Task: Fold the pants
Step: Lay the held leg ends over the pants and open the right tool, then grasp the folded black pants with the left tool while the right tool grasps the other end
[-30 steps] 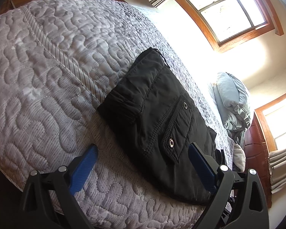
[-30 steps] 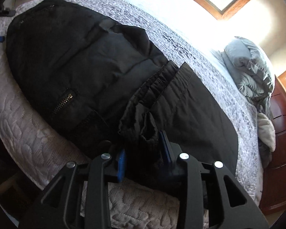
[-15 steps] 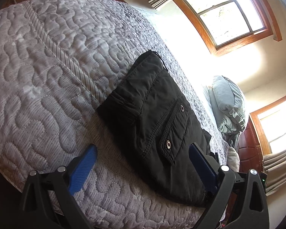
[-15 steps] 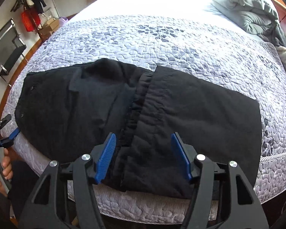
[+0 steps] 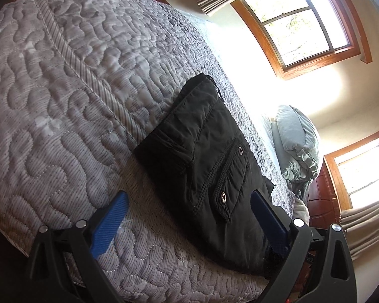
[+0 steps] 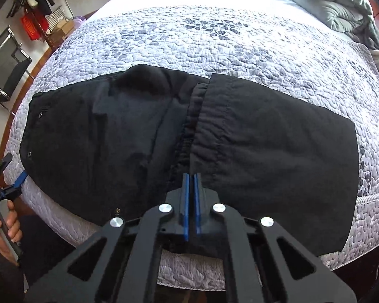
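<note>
Black pants [image 6: 179, 136] lie folded on the quilted bed [image 6: 214, 40], the leg end laid over toward the gathered waistband [image 6: 192, 116] at the middle. My right gripper [image 6: 191, 176] is shut and empty, held above the near edge of the pants at the waistband. My left gripper [image 5: 189, 202] is open, its blue fingers [image 5: 108, 217] either side of the pants' end with the snap pocket [image 5: 227, 179], near the bed's edge. The left gripper also shows at the far left of the right wrist view [image 6: 15, 179].
Bunched grey-green bedding [image 6: 341, 2] lies at the bed's head. A black chair [image 6: 5, 68] and a clothes rack with a red basket [image 6: 35, 20] stand beyond the bed's left side. Windows [image 5: 308, 22] are on the wall.
My right gripper let go of the bunched fabric, opened, lifted back, then shut empty. The left gripper has hardly moved.
</note>
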{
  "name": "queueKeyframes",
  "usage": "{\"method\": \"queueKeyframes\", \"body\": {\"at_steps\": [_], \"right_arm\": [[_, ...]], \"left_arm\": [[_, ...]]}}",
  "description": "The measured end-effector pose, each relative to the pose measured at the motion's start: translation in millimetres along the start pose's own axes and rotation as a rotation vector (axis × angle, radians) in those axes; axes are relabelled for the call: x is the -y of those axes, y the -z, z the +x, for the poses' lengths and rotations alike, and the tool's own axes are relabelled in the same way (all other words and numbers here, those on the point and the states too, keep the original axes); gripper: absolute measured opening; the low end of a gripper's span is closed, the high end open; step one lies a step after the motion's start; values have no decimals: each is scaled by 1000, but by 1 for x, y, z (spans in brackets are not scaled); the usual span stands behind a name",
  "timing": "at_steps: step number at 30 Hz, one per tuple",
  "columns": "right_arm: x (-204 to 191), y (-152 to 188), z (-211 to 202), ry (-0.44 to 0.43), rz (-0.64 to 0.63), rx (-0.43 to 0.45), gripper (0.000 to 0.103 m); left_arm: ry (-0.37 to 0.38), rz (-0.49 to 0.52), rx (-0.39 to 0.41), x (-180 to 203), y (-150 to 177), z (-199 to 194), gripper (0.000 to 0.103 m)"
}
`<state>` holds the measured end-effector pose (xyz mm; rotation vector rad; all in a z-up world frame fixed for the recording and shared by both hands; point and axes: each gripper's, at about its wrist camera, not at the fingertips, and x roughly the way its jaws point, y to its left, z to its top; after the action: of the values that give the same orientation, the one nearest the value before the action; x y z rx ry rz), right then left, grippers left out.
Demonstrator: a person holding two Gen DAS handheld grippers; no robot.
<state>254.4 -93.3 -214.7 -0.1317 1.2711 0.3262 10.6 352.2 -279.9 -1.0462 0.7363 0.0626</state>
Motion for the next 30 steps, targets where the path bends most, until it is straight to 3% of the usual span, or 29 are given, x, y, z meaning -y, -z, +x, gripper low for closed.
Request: {"method": "queueKeyframes", "body": {"at_steps": [6,11,15,19,22,26,30], "right_arm": [[-3,-1,19,8,-13,-48,5],[-10,-2,19,-7,-56,-75,24],[-19,-16,5,-45,-116,-94,28],[-35,-49,-17,-121,-222,-107,55],[-60,-79,-29,-215,-322,-121,75],[-115,-123,-33,-317,-496,-195,86],[-183,-159,-23,-363,-684,-275,87]], "left_arm": [[5,-2,-6,-2,-2,-1,98],[-7,-12,-9,-4,-2,-1,98],[-20,-21,-13,-1,0,0,99],[-21,-47,-16,3,0,2,99],[-21,-79,-12,6,-3,7,99],[-5,-142,5,6,-8,19,99],[-2,-186,30,6,-12,30,99]]}}
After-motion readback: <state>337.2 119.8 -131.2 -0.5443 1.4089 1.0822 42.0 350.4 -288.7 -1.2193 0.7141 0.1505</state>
